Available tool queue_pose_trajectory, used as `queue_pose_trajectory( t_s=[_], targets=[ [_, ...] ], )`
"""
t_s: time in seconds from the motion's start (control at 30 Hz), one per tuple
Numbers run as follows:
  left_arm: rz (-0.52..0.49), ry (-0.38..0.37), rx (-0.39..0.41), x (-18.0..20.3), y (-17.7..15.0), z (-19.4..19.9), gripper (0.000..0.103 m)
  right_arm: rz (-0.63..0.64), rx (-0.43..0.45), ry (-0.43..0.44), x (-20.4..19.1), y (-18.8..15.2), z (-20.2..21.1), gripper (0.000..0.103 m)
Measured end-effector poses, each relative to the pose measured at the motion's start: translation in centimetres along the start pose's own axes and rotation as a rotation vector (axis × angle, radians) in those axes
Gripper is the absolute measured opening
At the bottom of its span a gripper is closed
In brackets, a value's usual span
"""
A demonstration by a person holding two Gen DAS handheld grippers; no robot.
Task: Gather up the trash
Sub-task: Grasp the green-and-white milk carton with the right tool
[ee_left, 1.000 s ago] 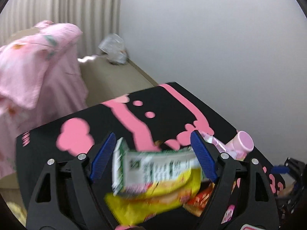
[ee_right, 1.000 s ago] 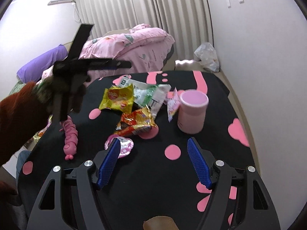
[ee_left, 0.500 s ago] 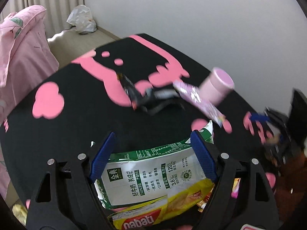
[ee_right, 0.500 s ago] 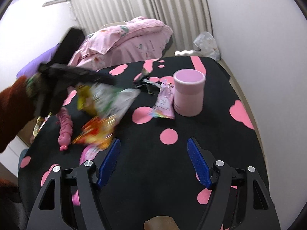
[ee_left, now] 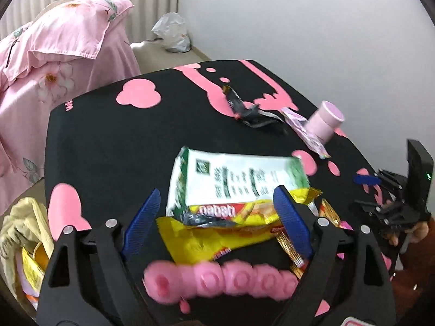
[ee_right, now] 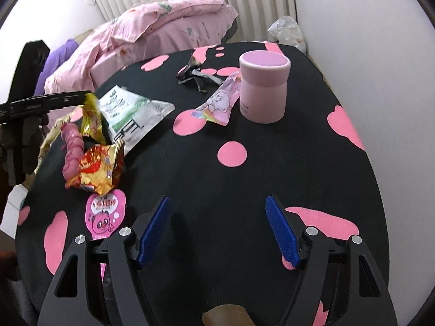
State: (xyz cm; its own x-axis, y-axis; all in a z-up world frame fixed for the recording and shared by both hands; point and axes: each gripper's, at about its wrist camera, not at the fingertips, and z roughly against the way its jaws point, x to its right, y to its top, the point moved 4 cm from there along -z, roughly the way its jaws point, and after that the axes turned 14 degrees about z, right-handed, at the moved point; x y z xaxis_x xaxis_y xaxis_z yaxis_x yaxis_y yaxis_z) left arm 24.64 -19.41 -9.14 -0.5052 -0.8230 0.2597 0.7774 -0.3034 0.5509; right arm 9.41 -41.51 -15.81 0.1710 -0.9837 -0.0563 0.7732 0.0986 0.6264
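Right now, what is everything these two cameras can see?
table: 1, black with pink spots, under everything
cup: 1, pink, far right
milk pouch: 1, green-white, left pile
yellow wrapper: 1, under pouch
red-gold wrapper: 1, left edge
pink wrapper: 1, against cup
black wrapper: 1, far side
pink toy: 1, near edge
sticker: 1, pink, near left
quilt: 1, pink, behind
plastic bag: 1, clear, by wall
left gripper: open, above pile
right gripper: open, empty
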Motion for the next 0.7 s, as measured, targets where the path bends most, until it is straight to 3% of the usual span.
queue_pose_trajectory(
  t_s=[0.13, 0.33, 0.47, 0.57, 0.7],
  targets=[
    [-0.005, -0.016, 0.038, 0.3, -1.3, 1.2, 0.081, 0.017, -0.006, -0.002, -0.1, -0.3, 0.2, 0.070],
    [0.118, -0.030, 0.155, -1.2, -2.4, 4.2, 0.081, 0.076, -0.021, -0.001, -1.1, 0.1, 0.5, 0.070],
    [0.216, -0.026, 0.231, -2.9, -3.1, 6.4, 0.082, 0.226, 0.088, 0.044, -3.7, 4.5, 1.1, 0.070],
    [0.246, -0.047, 0.259, -3.7, -3.5, 7.4, 0.089, 0.374, 0.149, 0.043, -5.6, 9.5, 0.1, 0.070],
    [0.285, -0.068, 0.252, -5.0, -4.2, 7.7, 0.094, 0.447, 0.124, 0.091, -6.4, 13.7, -2.6, 0.069]
  ],
)
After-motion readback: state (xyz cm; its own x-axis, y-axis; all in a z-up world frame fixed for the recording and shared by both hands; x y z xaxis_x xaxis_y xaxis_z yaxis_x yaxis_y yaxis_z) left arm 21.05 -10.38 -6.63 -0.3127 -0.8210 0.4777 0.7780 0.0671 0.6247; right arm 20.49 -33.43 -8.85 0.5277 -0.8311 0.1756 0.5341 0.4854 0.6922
